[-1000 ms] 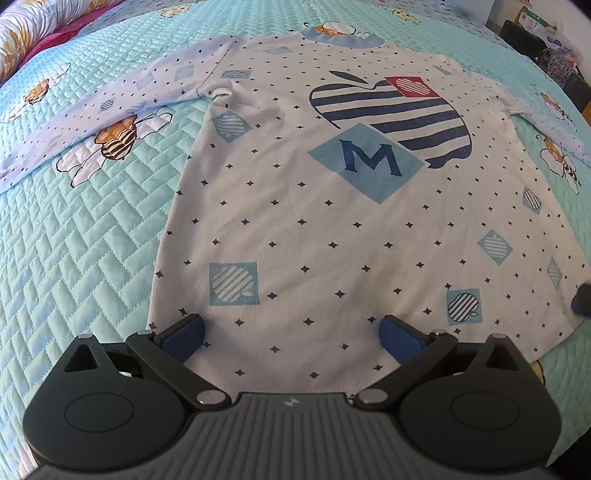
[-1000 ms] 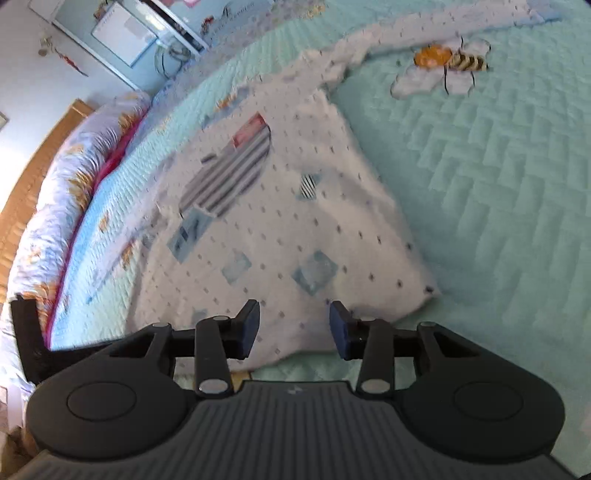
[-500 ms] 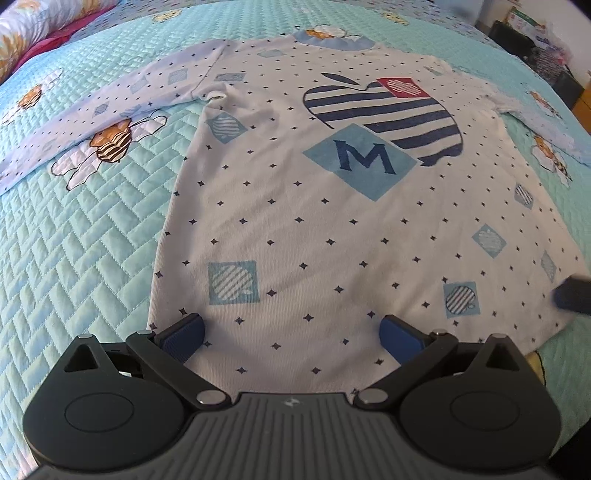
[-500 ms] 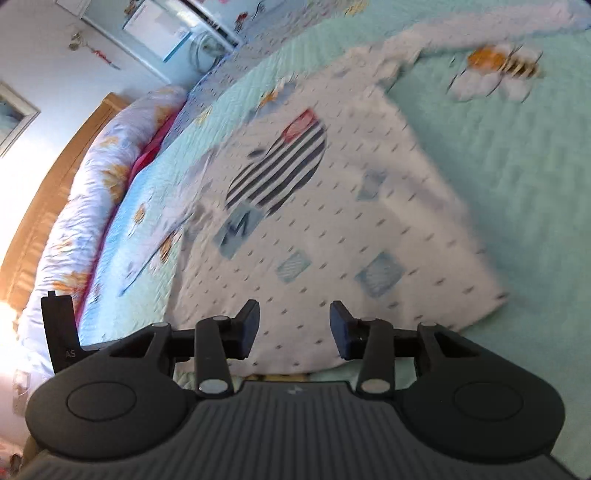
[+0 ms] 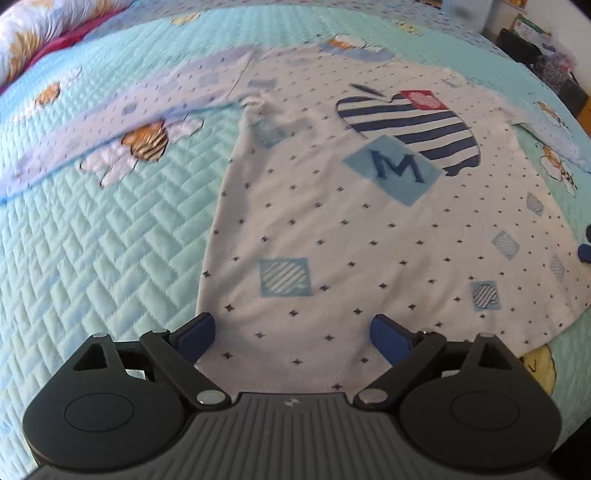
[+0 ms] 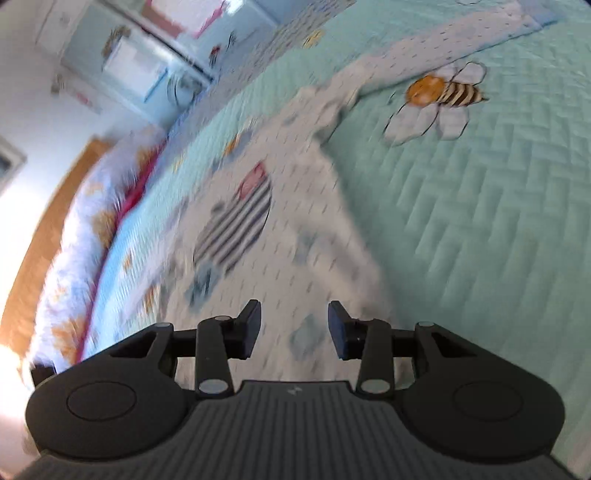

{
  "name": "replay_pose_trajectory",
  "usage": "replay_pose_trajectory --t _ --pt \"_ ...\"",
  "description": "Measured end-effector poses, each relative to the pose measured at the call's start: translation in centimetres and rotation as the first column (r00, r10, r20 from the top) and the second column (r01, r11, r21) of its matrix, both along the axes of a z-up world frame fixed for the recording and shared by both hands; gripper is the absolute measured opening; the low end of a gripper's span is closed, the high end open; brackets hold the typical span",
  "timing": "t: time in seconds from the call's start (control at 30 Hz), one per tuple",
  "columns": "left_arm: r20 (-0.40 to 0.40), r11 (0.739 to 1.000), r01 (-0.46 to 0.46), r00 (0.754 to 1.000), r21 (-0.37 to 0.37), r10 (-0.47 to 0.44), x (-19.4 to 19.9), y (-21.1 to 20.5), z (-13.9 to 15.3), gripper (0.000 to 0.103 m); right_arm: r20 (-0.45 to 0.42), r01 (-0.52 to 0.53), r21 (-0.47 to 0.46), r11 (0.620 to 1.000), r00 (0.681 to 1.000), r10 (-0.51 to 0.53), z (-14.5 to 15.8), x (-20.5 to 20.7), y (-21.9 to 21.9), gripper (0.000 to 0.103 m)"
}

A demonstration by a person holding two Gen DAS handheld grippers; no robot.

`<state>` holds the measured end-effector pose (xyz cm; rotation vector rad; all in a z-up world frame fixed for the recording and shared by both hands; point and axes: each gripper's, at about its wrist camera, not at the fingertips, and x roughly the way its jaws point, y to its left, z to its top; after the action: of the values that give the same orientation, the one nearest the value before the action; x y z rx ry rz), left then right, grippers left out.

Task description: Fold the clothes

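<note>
- We are holding the left gripper [image 5: 291,334] low at the bottom of the left wrist view, its blue fingers [image 5: 195,332] spread wide and grasping nothing. They are straddling the near hem of the shirt [image 5: 332,229], which we judge is placed so that the hem can be pinched.
- We are keeping the right gripper [image 6: 294,325] at the bottom centre of the right wrist view, fingers parted more narrowly and also empty. It is hanging over the shirt's lower right part, probably lined up for the other end of the hem. A dark blue tip is showing at the right edge of the left view, likely this same gripper.
- The shirt is lying spread flat, front up, across the middle of both views on the quilt [image 5: 92,240], hem nearest us. Lying open like this, it is fitting either a garment laid out for folding or one spread again between folds; we cannot say which.
- In the centre right of the left view, we are reading one letter, "M" [image 5: 397,168], on a pale blue diamond, overlapping a navy-striped apple [image 5: 417,125] with a red patch. No brand or other writing is legible.
- Farther up, one sleeve [image 5: 110,129] is stretching to the upper left, crossing a stitched bee [image 5: 147,142].
- Farthest, a floral pillow [image 5: 48,26] is filling the top left corner.
</note>
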<state>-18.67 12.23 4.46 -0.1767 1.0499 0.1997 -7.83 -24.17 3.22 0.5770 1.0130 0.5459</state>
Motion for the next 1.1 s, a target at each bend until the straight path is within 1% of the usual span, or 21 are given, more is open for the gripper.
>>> replay_pose_trajectory --t 0.03,0.07,0.1,0.13,0.2,0.27,0.3,0.4,0.43,0.5,0.53,0.6,0.67,0.73,0.8,0.9,0.93,0.97,1.0,1.07,1.1 --pt "-0.005 1.0 -0.004 1.0 0.0 0.004 0.0 0.2 -0.1 0.095 -0.018 0.015 0.001 1.0 1.0 -0.015 -0.9 0.8 -0.3 0.041" --pt "-0.009 1.0 -0.005 1.0 0.002 0.005 0.0 0.3 -0.2 0.095 -0.037 0.037 -0.033 0.999 0.999 -0.038 -1.8 1.3 -0.6 0.01" --pt "-0.014 1.0 0.0 1.0 0.007 0.0 0.0 0.2 -0.2 0.095 -0.055 0.058 -0.062 0.996 0.997 -0.062 -2.6 1.8 -0.9 0.0" --pt "-0.016 1.0 0.003 1.0 0.009 -0.003 0.0 0.2 -0.3 0.095 -0.07 0.08 -0.041 0.996 0.994 -0.083 -2.6 1.9 -1.5 0.0" --pt "-0.021 1.0 0.005 1.0 0.007 -0.005 0.1 0.3 -0.3 0.096 -0.04 0.091 -0.033 0.995 0.995 -0.092 -1.3 1.8 -1.4 0.01" --pt "-0.026 1.0 0.004 1.0 0.003 -0.004 0.2 0.3 -0.4 0.098 0.022 0.062 -0.024 0.998 0.998 -0.061 0.4 2.0 -0.5 0.031" --pt "-0.029 1.0 0.004 1.0 0.004 -0.003 0.3 0.3 -0.4 0.098 0.048 0.028 -0.015 0.999 0.998 -0.028 1.0 2.5 0.4 0.033" --pt "-0.035 1.0 0.003 0.999 0.003 -0.003 0.4 0.2 -0.4 0.099 0.064 -0.044 -0.04 0.998 0.997 0.046 0.4 4.8 2.9 0.033" --pt "-0.034 1.0 0.003 0.999 -0.001 -0.003 0.4 0.3 -0.4 0.099 0.027 -0.059 -0.05 0.997 0.998 0.06 -0.8 6.1 3.4 0.033" --pt "-0.033 1.0 0.004 0.999 -0.009 -0.004 0.4 0.4 -0.4 0.099 -0.028 -0.035 -0.048 0.998 0.999 0.033 -2.9 7.8 2.8 0.009" --pt "-0.033 1.0 0.006 0.999 -0.012 -0.006 0.4 0.5 -0.3 0.099 -0.036 -0.003 -0.058 0.998 0.999 0.001 -2.8 8.1 2.3 0.0" --pt "-0.033 1.0 0.007 0.999 -0.019 -0.007 0.4 0.5 -0.3 0.099 -0.013 0.05 -0.103 0.993 0.999 -0.052 -1.9 8.2 1.8 0.0" --pt "-0.03 1.0 0.004 1.0 -0.025 -0.004 0.4 0.6 -0.2 0.099 0.053 0.08 -0.143 0.987 0.996 -0.073 0.1 7.4 1.9 0.021" --pt "-0.018 0.999 -0.002 1.0 -0.036 0.001 0.3 0.8 0.0 0.099 0.099 0.058 -0.086 0.995 0.994 -0.049 1.4 6.9 2.1 0.032" --pt "-0.006 0.999 -0.008 1.0 -0.047 0.007 0.2 1.0 0.2 0.098 0.116 0.033 -0.063 0.997 0.993 -0.025 1.6 7.0 2.3 0.032" --pt "0.013 0.998 -0.021 1.0 -0.065 0.022 -0.1 1.6 0.6 0.097 0.02 0.063 -0.082 0.995 0.998 -0.062 -1.3 8.3 2.0 0.033" --pt "0.015 0.998 -0.029 0.999 -0.064 0.03 -0.2 1.7 0.8 0.097 -0.009 0.099 -0.064 0.993 0.995 -0.1 -2.0 8.4 1.4 0.021" --pt "0.02 0.997 -0.037 0.999 -0.068 0.039 -0.3 1.9 0.9 0.097 -0.037 0.134 -0.048 0.99 0.99 -0.136 -2.7 8.4 0.8 0.019" --pt "0.027 0.995 -0.046 0.998 -0.083 0.048 -0.2 2.1 1.1 0.097 -0.037 0.152 -0.054 0.987 0.987 -0.154 -2.3 8.3 0.8 0.02" --pt "0.04 0.992 -0.063 0.997 -0.113 0.068 -0.1 2.5 1.5 0.097 0.037 0.144 -0.108 0.984 0.989 -0.14 -0.4 7.6 1.8 0.035" --pt "0.046 0.989 -0.071 0.996 -0.127 0.077 -0.1 2.6 1.7 0.097 0.06 0.122 -0.097 0.988 0.991 -0.116 0.2 7.5 2.3 0.037"
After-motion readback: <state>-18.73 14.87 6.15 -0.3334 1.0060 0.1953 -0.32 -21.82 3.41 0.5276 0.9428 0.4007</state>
